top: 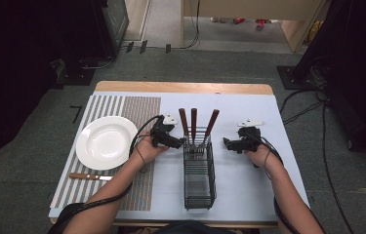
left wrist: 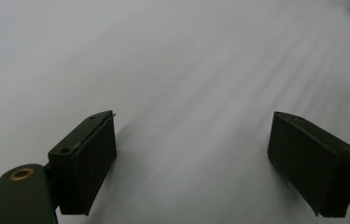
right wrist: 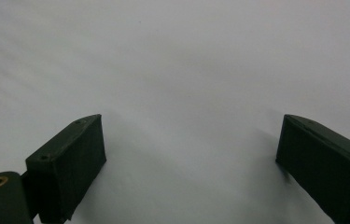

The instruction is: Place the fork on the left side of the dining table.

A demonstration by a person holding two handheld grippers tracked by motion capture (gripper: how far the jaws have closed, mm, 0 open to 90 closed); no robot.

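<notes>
From the high view, the left gripper (top: 178,142) sits just to the left of a black wire basket (top: 199,183), its jaws pointing at the basket's near-top corner, close to the wire but whether touching cannot be told. Three wooden-handled utensils (top: 193,123) stand upright in the far end of the basket, just beyond and to the right of this gripper. The right gripper (top: 228,143) is on the other side of the basket, near it but apart, its jaws aimed back toward the left gripper so that the basket lies between the two. Behind the left gripper, farther left, a white plate (top: 105,142) rests on a striped placemat (top: 139,109), and a wooden-handled knife (top: 90,176) lies on the mat below the plate. All of this is on a white table surface (top: 249,185).

In the left gripper view, the left gripper (left wrist: 191,154) has its two black jaws spread wide, nothing between them, with the bare white surface blurred under them.

In the right gripper view, the right gripper (right wrist: 191,156) is likewise released, jaws far apart and gripping nothing, above the same plain white surface.
</notes>
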